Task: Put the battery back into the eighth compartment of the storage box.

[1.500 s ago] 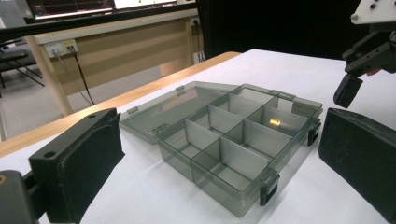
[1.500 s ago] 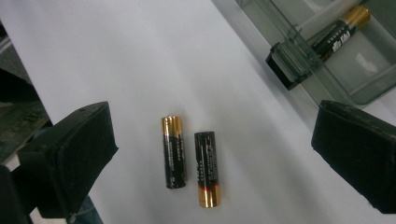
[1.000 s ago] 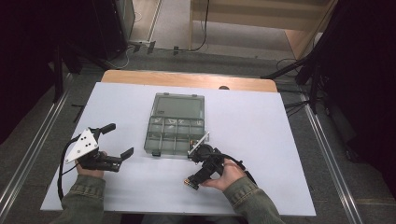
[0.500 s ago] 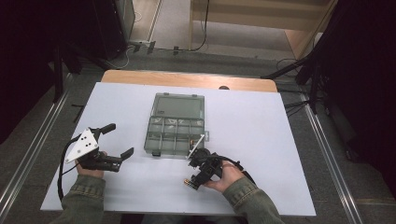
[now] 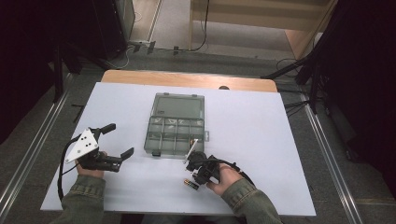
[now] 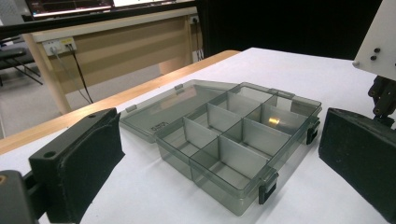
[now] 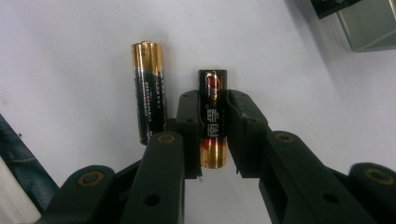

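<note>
Two AA batteries lie side by side on the white table in front of the box. My right gripper [image 7: 214, 100] is shut on one battery [image 7: 213, 84]; its jaws have just been closing on it, and the pads press both its sides. The other battery [image 7: 149, 88] lies free just left of the jaws. In the high view my right gripper [image 5: 201, 173] points down beside a battery [image 5: 190, 183]. My left gripper [image 5: 121, 139] rests open at the left, aimed at the clear grey compartment box [image 5: 177, 126]; nothing is between its pads.
The box [image 6: 224, 135] stands with its lid folded back flat, and one small battery [image 6: 273, 121] lies in a far compartment. Bare white table [image 5: 280, 140] stretches to the right. A wooden strip [image 5: 187, 80] edges the far side.
The right hand has shifted slightly left and toward the table's front, down over the batteries. The left gripper and the box have not moved.
</note>
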`<state>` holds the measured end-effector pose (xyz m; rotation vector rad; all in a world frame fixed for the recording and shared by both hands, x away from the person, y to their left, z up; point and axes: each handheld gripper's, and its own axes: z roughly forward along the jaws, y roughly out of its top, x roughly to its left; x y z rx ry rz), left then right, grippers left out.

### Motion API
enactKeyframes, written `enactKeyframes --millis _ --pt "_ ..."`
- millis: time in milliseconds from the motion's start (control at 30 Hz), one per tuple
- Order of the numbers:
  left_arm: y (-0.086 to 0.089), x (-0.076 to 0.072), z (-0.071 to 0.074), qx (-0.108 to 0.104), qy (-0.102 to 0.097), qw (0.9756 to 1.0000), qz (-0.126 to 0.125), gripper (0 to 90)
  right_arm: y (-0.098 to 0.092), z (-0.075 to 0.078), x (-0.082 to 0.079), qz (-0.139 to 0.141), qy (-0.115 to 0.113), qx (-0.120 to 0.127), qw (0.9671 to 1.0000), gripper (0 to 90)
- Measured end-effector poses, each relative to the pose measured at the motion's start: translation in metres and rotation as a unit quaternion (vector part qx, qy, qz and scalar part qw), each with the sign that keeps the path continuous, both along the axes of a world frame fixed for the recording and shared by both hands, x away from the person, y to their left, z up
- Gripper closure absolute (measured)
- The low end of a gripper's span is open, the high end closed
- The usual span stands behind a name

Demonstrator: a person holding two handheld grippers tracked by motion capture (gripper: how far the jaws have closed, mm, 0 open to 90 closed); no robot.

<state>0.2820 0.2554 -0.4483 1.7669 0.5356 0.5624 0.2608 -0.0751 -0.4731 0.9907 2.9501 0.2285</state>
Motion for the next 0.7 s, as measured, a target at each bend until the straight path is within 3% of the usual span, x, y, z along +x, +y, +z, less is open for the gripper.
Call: enactKeyframes --millis 700 --pt "-0.0004 0.0004 -0.0004 -0.001 0.000 1.0000 0.000 0.0 -0.0018 0.0087 0.0019 -0.003 -0.004 0.016 0.9999 77.4"
